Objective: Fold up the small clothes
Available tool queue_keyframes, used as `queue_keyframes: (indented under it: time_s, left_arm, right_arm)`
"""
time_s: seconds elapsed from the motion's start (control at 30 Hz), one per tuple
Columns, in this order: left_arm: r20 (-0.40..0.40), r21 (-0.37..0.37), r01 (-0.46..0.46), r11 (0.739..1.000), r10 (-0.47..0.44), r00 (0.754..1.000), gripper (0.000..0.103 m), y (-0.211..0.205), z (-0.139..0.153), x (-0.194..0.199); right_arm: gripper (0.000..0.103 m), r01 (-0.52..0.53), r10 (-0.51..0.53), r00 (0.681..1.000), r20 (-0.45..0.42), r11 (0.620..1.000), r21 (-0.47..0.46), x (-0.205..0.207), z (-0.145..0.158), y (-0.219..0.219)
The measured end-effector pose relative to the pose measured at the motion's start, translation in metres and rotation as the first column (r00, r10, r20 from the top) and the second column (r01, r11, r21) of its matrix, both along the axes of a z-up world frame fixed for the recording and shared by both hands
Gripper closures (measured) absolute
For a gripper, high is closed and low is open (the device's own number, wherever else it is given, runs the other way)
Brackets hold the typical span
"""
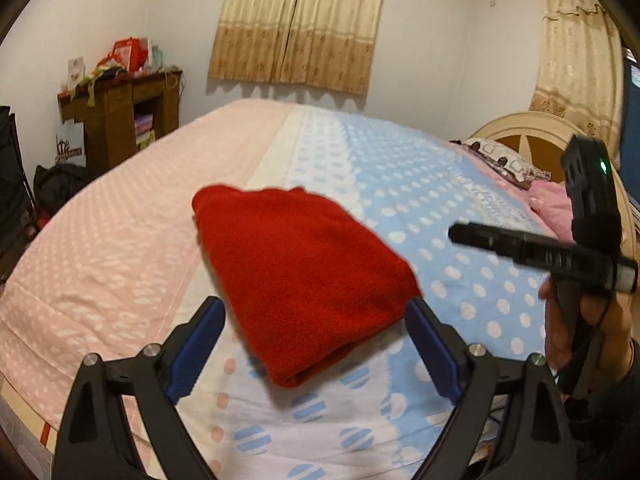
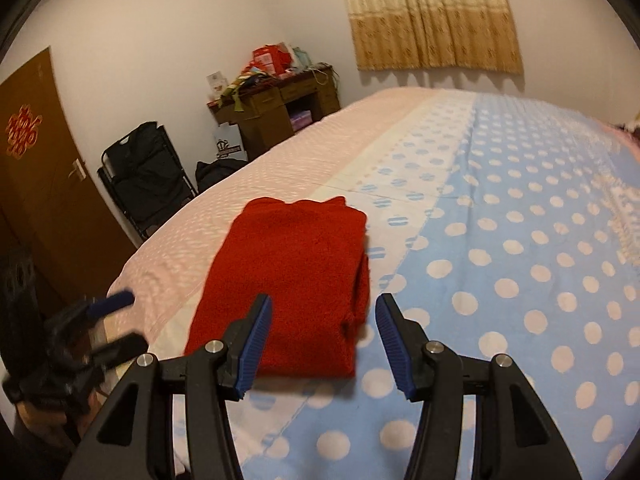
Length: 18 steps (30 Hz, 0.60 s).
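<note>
Our left gripper stands spread wide, our right gripper half spread, both empty above the bed. The folded red garment lies just ahead at twelve o'clock, free of both. A low pass could, we judge, snag its near edge and undo the fold. The cluttered desk at eleven sits well apart; nothing blocks us.

1. Bed: cover split into a pink dotted half, a cream strip and a blue half with white dots.
2. Curtains: beige, drawn shut on the far wall.
3. Wooden desk: against the wall, cluttered with red boxes.
4. Brown door: bears a red ornament.
5. Black folding chair: stands beside the door.
6. Cream headboard: a patterned pillow lies before it.
</note>
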<state>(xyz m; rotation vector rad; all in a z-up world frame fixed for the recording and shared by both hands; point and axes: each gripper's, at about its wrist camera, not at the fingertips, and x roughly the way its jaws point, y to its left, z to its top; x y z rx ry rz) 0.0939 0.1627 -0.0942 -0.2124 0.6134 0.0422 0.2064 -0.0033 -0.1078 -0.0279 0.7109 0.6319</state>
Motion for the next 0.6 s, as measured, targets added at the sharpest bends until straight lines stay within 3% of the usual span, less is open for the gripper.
queue_keyframes:
  time_s: [0.27, 0.6]
  left_arm:
    - [0.076, 0.028, 0.003, 1.0, -0.005, 0.997, 0.005, -0.01, 0.021, -0.011]
    - [0.097, 0.055, -0.005, 0.998, 0.0, 0.995, 0.002, -0.016, 0.024, -0.014]
  right_arm:
    - [0.047, 0.004, -0.001, 0.993, 0.118, 1.0, -0.024, -0.042, 0.027, -0.009]
    - [0.043, 0.009, -0.007, 0.991, 0.13, 1.0, -0.017, -0.052, 0.031, -0.015]
